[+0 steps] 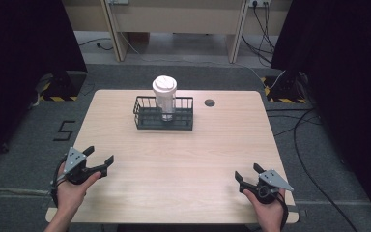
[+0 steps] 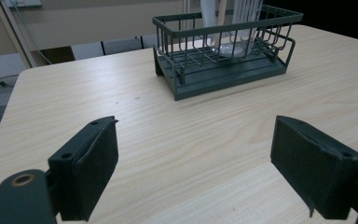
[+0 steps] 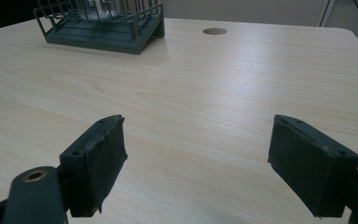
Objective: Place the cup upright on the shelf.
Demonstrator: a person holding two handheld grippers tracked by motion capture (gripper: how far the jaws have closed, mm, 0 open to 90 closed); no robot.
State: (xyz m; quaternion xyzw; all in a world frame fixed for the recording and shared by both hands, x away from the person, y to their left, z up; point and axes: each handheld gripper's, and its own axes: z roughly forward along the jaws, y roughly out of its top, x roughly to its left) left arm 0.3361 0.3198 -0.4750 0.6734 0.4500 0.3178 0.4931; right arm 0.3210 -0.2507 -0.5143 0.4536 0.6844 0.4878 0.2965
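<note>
Both tongs stand spread wide and empty near the worktop's (image 1: 183, 159) near corners: the left tongs (image 1: 99, 159) and the right tongs (image 1: 247, 173), touching nothing. Well beyond them a white-lidded clear cup (image 1: 164, 99) stands upright inside the dark wire basket (image 1: 145, 118). No readable writing on either.

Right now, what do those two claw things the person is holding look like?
Each is a black hand-held gripper, left hand-held gripper and right hand-held gripper, with two flat, blocky jaws lined with dark pads. A grey three-cornered plate sits on top of each, dotted with small holes. Black cables loop from them around the person's wrists. Up close, a brass-coloured ring shows near one jaw. No sleeves show on the forearms.
</note>
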